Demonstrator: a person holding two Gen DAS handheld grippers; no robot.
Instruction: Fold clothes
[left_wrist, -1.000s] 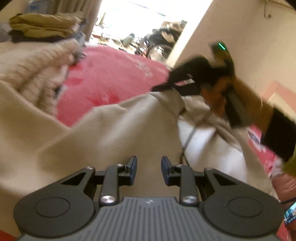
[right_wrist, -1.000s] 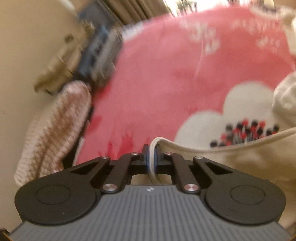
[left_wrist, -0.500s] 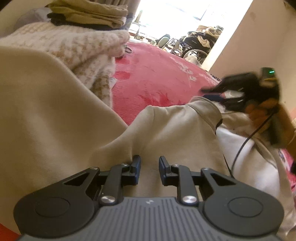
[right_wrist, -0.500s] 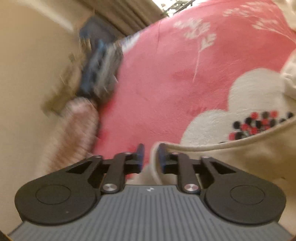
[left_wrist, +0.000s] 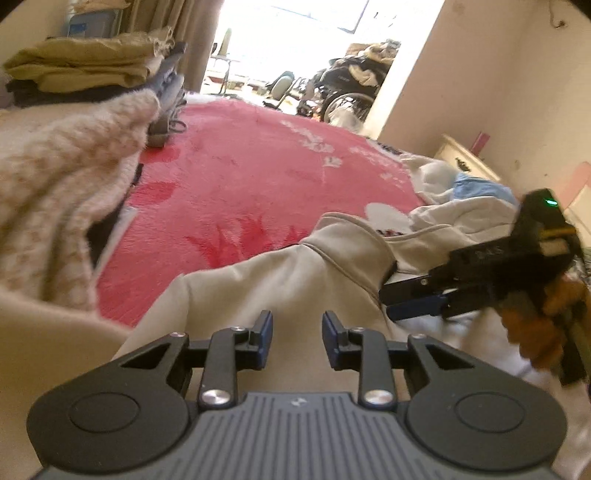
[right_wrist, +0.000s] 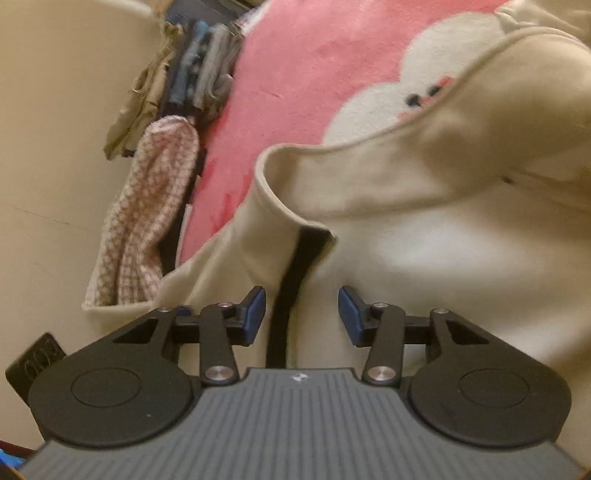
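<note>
We have the beige garment (left_wrist: 280, 280) as landmark; it lies spread over the red floral blanket (left_wrist: 251, 184), which covers most of the surface beyond it. Left gripper (left_wrist: 297, 334) sits low over the garment's near part, jaws apart, nothing between them, beige cloth right underneath. Whether the fingertips touch the cloth we cannot tell.

Right gripper (left_wrist: 402, 299) shows in the left wrist view at the garment's right edge, held in a hand (left_wrist: 543, 325); green light on top of it. In the right wrist view the right gripper (right_wrist: 302, 312) has jaws wide apart, holding nothing, with a dark strip (right_wrist: 291, 295) running between them over the beige garment (right_wrist: 424, 206). A rolled hem edge of the garment curves just beyond the jaws, and the red floral blanket (right_wrist: 314, 66) with a white flower print lies past that hem.

Left of the garment we see a knitted cream-and-brown piece (left_wrist: 62, 177), partly resting on beige cloth. Beyond that, a stack of folded clothes (left_wrist: 85, 66) against the wall. Same knitted piece (right_wrist: 147, 214) and the stack (right_wrist: 192, 81) show left of the garment in the right wrist view.

Right of the garment: a white and light-blue heap of cloth (left_wrist: 461, 199). Far behind the blanket, a bright doorway and a wheelchair (left_wrist: 347, 92).
</note>
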